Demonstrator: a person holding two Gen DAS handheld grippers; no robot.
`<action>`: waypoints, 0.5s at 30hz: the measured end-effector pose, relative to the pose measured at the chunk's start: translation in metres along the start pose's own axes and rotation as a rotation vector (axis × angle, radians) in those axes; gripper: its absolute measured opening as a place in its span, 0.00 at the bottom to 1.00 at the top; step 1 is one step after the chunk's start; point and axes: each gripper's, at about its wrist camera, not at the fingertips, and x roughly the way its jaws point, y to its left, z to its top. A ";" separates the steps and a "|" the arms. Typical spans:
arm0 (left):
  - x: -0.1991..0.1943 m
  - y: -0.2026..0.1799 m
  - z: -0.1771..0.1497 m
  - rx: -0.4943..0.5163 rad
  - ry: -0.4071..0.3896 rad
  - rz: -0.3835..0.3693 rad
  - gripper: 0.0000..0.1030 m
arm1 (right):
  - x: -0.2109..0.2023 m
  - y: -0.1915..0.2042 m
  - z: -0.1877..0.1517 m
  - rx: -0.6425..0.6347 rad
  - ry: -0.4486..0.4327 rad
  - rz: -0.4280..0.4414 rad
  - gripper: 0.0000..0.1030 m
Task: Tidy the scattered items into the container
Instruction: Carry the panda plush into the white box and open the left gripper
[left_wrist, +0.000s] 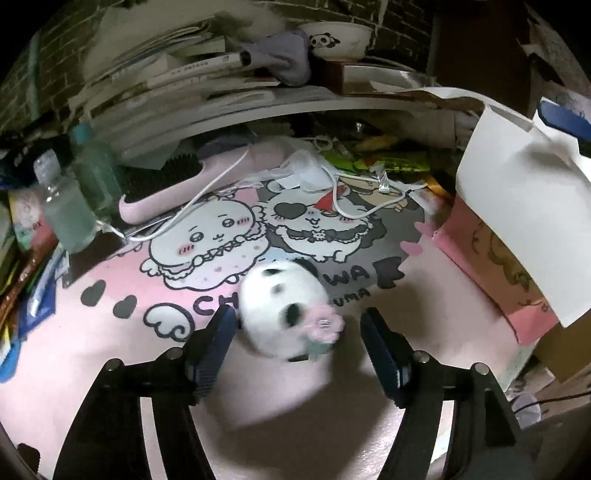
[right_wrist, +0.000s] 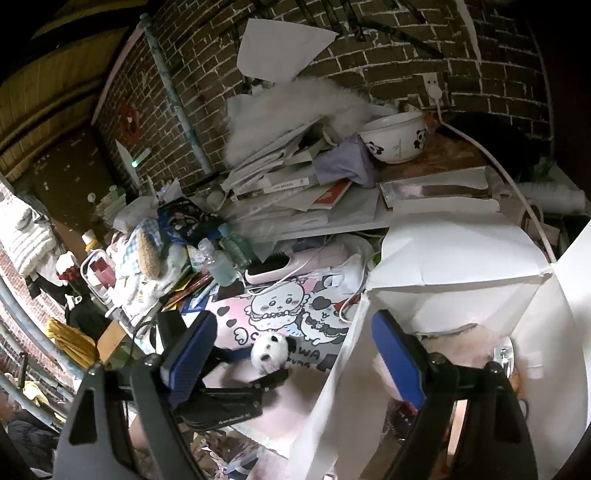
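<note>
the counter (left_wrist: 110, 369) is crowded at the back and left with stacked papers, bottles and a pink hairbrush (left_wrist: 166, 188), which leaves only the pink cartoon mat (left_wrist: 122, 280) in the middle as working room. on the right stands the white paper bag (right_wrist: 454, 258), seemingly the container, its mouth open and turned toward the right tool (right_wrist: 295, 354). that tool's jaws hang wide with one blue pad just inside the bag's near wall and nothing pressed between them, probably placed there to keep the floppy bag open and steady. the left tool (left_wrist: 297, 345) points down at the mat with the small panda toy (left_wrist: 282, 308) sitting between its pads; the left pad touches or nearly touches the toy's side while the right pad stands clear, so the jaws look released rather than clenched. the toy is blurred, with a pink flower (left_wrist: 325, 325) at its front, and it lies on the mat, well short of the bag. so the toy is not yet tidied away, and it will need a firm regrip before going across to the bag.
</note>
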 end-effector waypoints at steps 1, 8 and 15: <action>-0.001 0.001 0.000 -0.002 -0.009 0.014 0.65 | 0.000 0.000 0.000 0.002 -0.001 0.000 0.82; 0.006 -0.003 0.004 0.007 -0.012 0.059 0.42 | 0.004 -0.005 0.000 0.023 0.011 0.030 0.82; 0.006 -0.008 0.007 0.013 -0.029 0.059 0.32 | 0.005 -0.006 0.000 0.030 0.010 0.033 0.82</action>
